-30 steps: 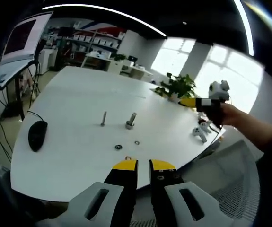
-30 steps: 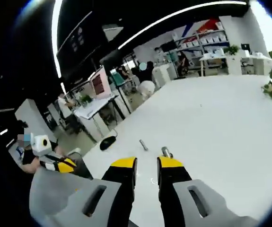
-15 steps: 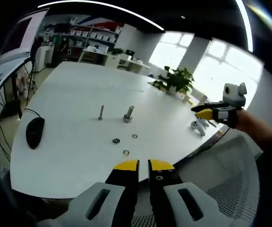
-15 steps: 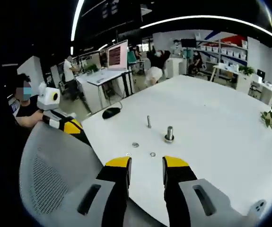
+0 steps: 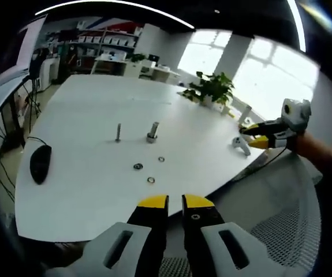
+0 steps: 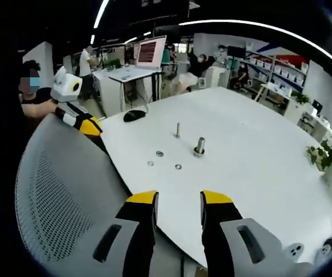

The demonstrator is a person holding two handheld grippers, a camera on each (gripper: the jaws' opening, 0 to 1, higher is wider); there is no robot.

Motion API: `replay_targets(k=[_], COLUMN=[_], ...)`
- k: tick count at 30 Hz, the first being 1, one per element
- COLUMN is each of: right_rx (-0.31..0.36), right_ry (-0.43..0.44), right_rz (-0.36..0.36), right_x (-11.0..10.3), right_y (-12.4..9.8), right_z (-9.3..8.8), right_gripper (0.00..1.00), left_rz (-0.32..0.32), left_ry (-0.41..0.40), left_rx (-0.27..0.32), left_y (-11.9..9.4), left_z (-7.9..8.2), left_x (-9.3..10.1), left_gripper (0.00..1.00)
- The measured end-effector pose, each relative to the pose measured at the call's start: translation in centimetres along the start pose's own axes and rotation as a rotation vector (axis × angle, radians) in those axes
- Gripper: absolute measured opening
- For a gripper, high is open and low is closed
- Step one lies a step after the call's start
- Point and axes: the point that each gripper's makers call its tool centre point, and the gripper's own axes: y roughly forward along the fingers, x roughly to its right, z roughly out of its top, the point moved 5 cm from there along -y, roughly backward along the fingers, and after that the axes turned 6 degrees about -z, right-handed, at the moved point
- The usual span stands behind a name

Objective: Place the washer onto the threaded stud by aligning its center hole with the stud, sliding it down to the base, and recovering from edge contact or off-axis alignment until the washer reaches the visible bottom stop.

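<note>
Right gripper view: hand-held gripper [image 6: 178, 199] agape (empty)

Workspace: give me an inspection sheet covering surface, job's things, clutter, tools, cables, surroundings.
Surface: large white table, mostly bare.
Job's things: thin upright metal stud; thicker metal bolt on a nut base; three small metal washers lying flat, none on a stud.
Clutter: black computer mouse; white game controller at the table edge.
Tools: left tool nearly closed, empty; right tool open, empty; both off the table.
Cables: mouse cord.
Surroundings: grey mesh chair, potted green plant, shelving, people at desks.
</note>
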Motion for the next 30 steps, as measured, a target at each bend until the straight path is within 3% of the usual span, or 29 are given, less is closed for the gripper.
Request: replay_targets(k=[3, 7, 10, 13, 14, 15, 17, 20, 21, 25, 30], right_rx=[0.021, 0.09, 0.099, 0.041, 0.045, 0.09, 0.097, 0.073, 0.079, 0.067, 0.061], right_ry=[-0.026, 0.069, 0.132, 0.21, 0.232, 0.233, 0.224, 0.214, 0.215, 0.213, 0.192], right_rz=[-0.048, -0.071, -0.038, 0.05, 0.073, 0.086, 0.082, 0.091, 0.095, 0.113, 0.101], right_x=[0.8, 1.8, 1.7, 0.5, 0.3, 0.1, 0.1, -0.1, -0.1, -0.4, -0.3], right_y=[-0.5, -0.7, -0.3, 0.3, 0.3, 0.3, 0.2, 0.4, 0.4, 0.8, 1.2], right_z=[-0.5, -1.0, -2.0, -3.5, -3.4, -2.9, -2.8, -2.9, -2.7, -2.4, -1.8], right_gripper=[0.3, 0.3, 0.29, 0.29, 0.29, 0.29, 0.29, 0.28, 0.28, 0.28, 0.28], left_rz=[-0.006, -0.002, 0.02, 0.046, 0.056, 0.06, 0.082, 0.087, 0.057, 0.035, 0.009], left_ry=[0.053, 0.03, 0.017, 0.01, 0.012, 0.014, 0.081, 0.144, 0.172, 0.184, 0.243], left_rx=[-0.003, 0.01, 0.015, 0.019, 0.029, 0.031, 0.064, 0.014, -0.004, -0.037, -0.129], left_y=[0.2, 0.3, 0.3, 0.2, 0.1, 0.1, 0.1, 0.2, 0.4, 1.9, 3.0], left_z=[0.4, 0.9, 1.0, 1.2, 1.5, 1.6, 2.7, 3.9, 4.1, 5.4, 5.8], left_x=[0.2, -0.2, -0.4, -0.8, -0.9, -1.0, -1.4, -1.6, -1.5, -2.1, -2.8], left_gripper=[0.07, 0.08, 0.09, 0.11, 0.12, 0.12, 0.14, 0.14, 0.15, 0.14, 0.1])
